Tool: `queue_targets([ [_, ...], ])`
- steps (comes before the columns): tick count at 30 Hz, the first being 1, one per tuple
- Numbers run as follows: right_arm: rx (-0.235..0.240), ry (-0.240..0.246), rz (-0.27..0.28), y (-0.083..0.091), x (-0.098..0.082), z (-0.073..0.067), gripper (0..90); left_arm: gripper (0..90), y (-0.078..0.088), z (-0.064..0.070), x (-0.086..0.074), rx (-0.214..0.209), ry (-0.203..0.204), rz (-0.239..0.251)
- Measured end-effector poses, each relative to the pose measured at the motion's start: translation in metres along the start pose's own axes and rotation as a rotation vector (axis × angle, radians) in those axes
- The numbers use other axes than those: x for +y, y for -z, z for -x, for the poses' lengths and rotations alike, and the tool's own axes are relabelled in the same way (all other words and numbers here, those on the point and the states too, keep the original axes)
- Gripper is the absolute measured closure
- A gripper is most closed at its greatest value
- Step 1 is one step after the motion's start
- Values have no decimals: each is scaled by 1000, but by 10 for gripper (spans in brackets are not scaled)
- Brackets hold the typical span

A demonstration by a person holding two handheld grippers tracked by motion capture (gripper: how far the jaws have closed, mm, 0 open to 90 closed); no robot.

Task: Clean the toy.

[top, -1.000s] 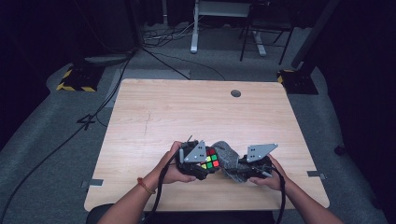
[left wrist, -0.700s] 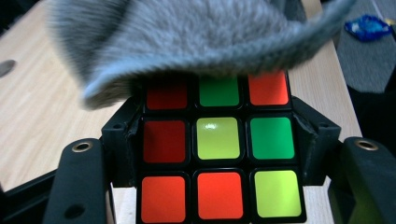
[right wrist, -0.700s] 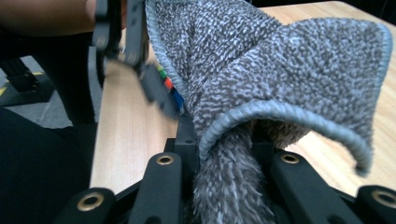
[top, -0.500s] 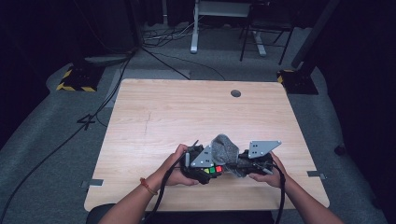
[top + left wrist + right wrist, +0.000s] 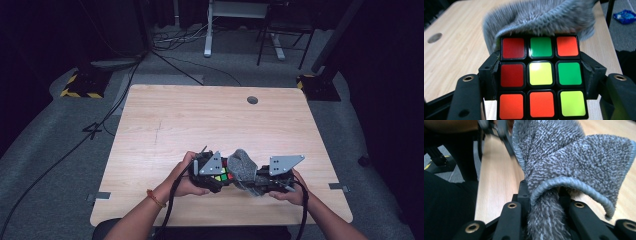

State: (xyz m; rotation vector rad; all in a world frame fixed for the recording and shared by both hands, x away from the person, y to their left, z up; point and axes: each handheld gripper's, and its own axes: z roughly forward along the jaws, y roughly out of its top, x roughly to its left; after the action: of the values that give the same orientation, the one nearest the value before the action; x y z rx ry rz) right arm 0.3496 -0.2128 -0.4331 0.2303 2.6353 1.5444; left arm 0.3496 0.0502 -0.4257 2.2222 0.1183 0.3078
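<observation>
1. While the left gripper [image 5: 216, 176] clamped the cube [image 5: 541, 77] low over the table [image 5: 165, 125], the right gripper [image 5: 267, 184] pinched a cloth [image 5: 574, 165] — draped on the cube's top.
2. Step in hand: wiping. Next — likely drag the cloth across, cube steady.

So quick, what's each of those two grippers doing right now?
Left gripper: closed on the puzzle cube.
Right gripper: closed on the grey cloth, which drapes against the cube's top.

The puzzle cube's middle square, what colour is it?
Yellow, on the puzzle cube, clearest in the left gripper view.
</observation>
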Motion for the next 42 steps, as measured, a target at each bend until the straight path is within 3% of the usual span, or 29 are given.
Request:
queue_targets([
  [3, -22, -8, 5, -1, 2, 2, 735, 335, -6, 6, 3, -19, -24, -18],
  [7, -59, -53, -49, -6, -7, 14, 734, 335, -2, 6, 5, -25, -21, 8],
  [9, -53, -86, -69, -9, -14, 19, 734, 335, 3, 3, 5, -26, 2, 56],
  [11, -40, -109, -103, -13, -22, 23, 734, 335, 7, 2, 6, -17, 3, 73],
  [13, -11, -122, -88, -15, -26, 25, 733, 335, 8, 2, 5, -25, 22, 96],
  [16, 29, -120, -51, -14, -23, 22, 733, 333, 6, 2, 3, -17, 9, 81],
  [20, 38, -114, -14, -10, -21, 19, 734, 330, 3, 2, 0, -22, 8, 63],
  [22, 41, -111, 2, -7, -21, 19, 734, 328, 1, 2, -1, -24, 0, 37],
  [24, 78, -126, 71, -1, -19, 19, 735, 330, -5, 4, -3, -37, -11, -7],
  [25, 81, -118, 80, 0, -16, 18, 735, 331, -10, 6, -4, -39, -25, -26],
  [27, 60, -62, 39, -3, -9, 12, 735, 333, -17, 11, -3, -48, -40, -51],
  [29, 38, -46, 19, -6, -8, 9, 735, 334, -17, 11, 0, -13, -74, -75],
  [31, 14, -43, 11, -2, -8, 11, 735, 335, -10, 5, -1, -26, -33, -15],
  [33, -14, -62, -14, 0, -12, 16, 735, 335, -5, 4, -1, -14, -32, 5],
  [37, -12, -98, -78, -8, -25, 21, 735, 335, 4, 3, 2, 0, -22, 47],
  [42, 30, -115, -117, -16, -30, 22, 735, 334, 12, 1, 4, -1, -17, 95],
])
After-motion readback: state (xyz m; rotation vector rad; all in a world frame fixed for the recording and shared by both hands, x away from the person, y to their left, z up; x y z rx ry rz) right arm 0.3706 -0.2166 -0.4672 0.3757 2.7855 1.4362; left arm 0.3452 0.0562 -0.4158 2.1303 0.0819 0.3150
